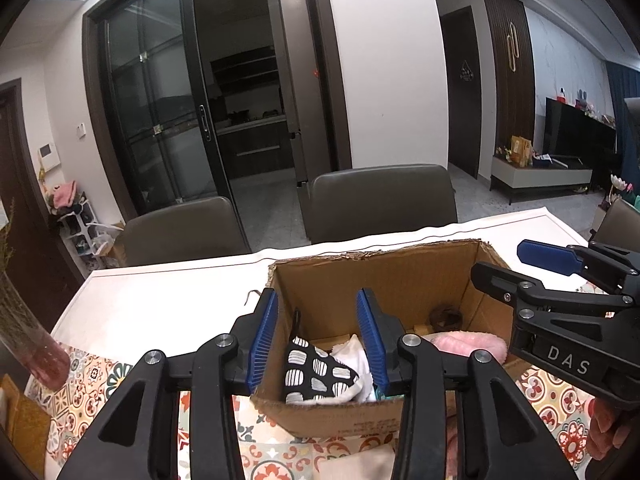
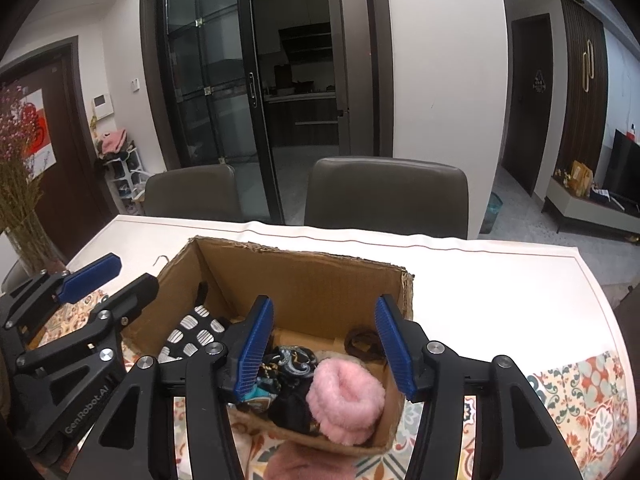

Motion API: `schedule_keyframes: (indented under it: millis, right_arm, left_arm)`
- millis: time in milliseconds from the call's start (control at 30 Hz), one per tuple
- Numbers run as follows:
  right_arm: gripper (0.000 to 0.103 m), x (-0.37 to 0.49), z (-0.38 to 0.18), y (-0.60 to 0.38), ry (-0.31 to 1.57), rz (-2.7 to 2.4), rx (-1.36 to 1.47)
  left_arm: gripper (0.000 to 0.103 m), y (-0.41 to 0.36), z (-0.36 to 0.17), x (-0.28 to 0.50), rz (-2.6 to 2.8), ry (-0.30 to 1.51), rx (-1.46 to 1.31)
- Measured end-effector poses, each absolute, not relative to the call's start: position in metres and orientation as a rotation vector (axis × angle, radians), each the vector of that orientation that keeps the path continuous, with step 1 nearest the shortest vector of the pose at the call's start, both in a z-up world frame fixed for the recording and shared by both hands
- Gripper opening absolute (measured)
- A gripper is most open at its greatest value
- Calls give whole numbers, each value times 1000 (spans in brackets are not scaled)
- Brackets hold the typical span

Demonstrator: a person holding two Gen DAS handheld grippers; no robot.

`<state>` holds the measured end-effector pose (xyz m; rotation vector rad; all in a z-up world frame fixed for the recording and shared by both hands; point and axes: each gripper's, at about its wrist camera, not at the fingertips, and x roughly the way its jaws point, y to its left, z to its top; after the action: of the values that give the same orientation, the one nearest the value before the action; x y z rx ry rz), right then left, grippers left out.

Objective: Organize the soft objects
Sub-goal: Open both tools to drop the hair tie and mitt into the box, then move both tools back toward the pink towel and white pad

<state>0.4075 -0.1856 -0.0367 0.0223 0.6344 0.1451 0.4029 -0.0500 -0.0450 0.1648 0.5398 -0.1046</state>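
Observation:
An open cardboard box (image 1: 400, 276) (image 2: 304, 276) stands on the table. Inside lie a black-and-white patterned cloth (image 1: 316, 372) (image 2: 192, 334), a white cloth (image 1: 352, 354), a dark paisley cloth (image 2: 290, 362), a fluffy pink roll (image 1: 472, 346) (image 2: 344, 396) and a brown hair tie (image 1: 444, 318) (image 2: 362, 344). My left gripper (image 1: 318, 340) (image 2: 114, 284) hovers open over the box's left end, above the patterned cloth, gripping nothing. Over the right end hangs my right gripper (image 2: 324, 350) (image 1: 524, 268), open above the pink roll and paisley cloth.
The box rests on a colourful tiled mat (image 1: 92, 376) (image 2: 580, 396) on a white table (image 1: 160, 292). More pink fabric (image 2: 304, 464) and a white cloth (image 1: 356, 464) lie before the box. A vase of dried flowers (image 2: 20, 208) stands left; two chairs (image 1: 384, 200) behind.

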Motion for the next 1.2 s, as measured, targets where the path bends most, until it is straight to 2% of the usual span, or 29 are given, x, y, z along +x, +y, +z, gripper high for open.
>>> schedule_keyframes:
  millis: [633, 700, 733, 1200]
  right_arm:
    - [55, 346, -14, -193, 578, 139, 49]
    - [57, 340, -14, -194, 577, 139, 55]
    - [62, 337, -15, -195, 574, 136, 61]
    - [64, 319, -42, -201, 641, 122, 90]
  left_arm:
    - [46, -40, -17, 332, -88, 490, 142]
    - [46, -40, -17, 327, -87, 487, 145]
    - [47, -41, -17, 324, -86, 486, 148]
    - [50, -42, -44, 306, -105, 567, 135]
